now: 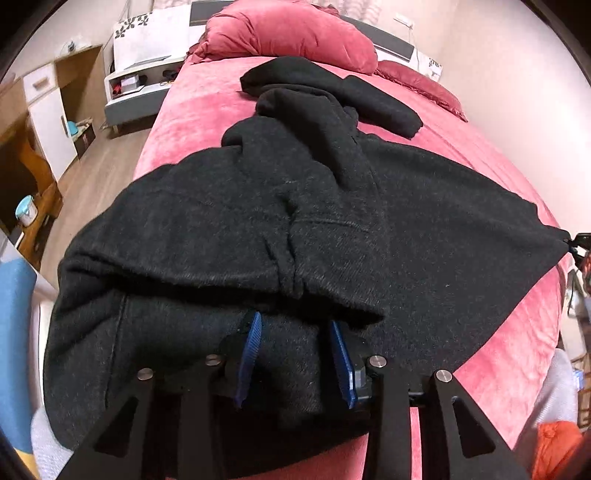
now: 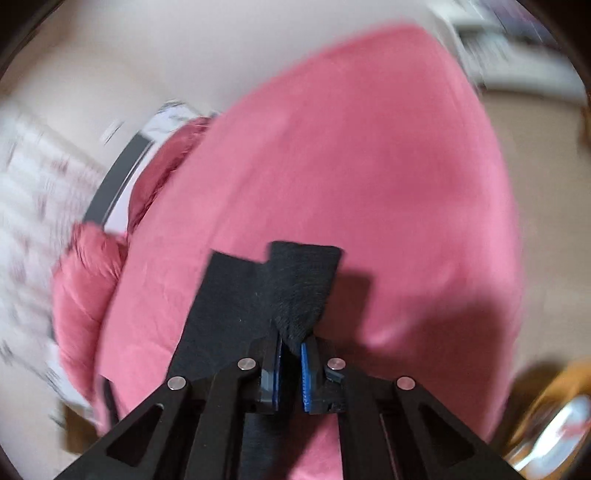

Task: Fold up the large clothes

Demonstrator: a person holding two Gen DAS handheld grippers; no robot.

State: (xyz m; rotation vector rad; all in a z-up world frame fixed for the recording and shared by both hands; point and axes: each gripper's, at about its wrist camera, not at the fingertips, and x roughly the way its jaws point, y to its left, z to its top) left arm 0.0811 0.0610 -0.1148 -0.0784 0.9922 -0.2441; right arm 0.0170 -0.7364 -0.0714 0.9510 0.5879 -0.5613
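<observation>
While pinched: coat between right fingers

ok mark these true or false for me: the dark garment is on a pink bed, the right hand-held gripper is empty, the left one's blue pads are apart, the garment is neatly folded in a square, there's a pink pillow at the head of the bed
1. The dark garment lies on a pink bed: true.
2. The right hand-held gripper is empty: false, it is shut on a corner of the dark fabric.
3. The left hand-held gripper has its blue pads apart: true, with garment cloth lying between them.
4. The garment is folded in a neat square: false, it is spread out and rumpled, one corner pulled out to the right.
5. A pink pillow sits at the head of the bed: true.
</observation>
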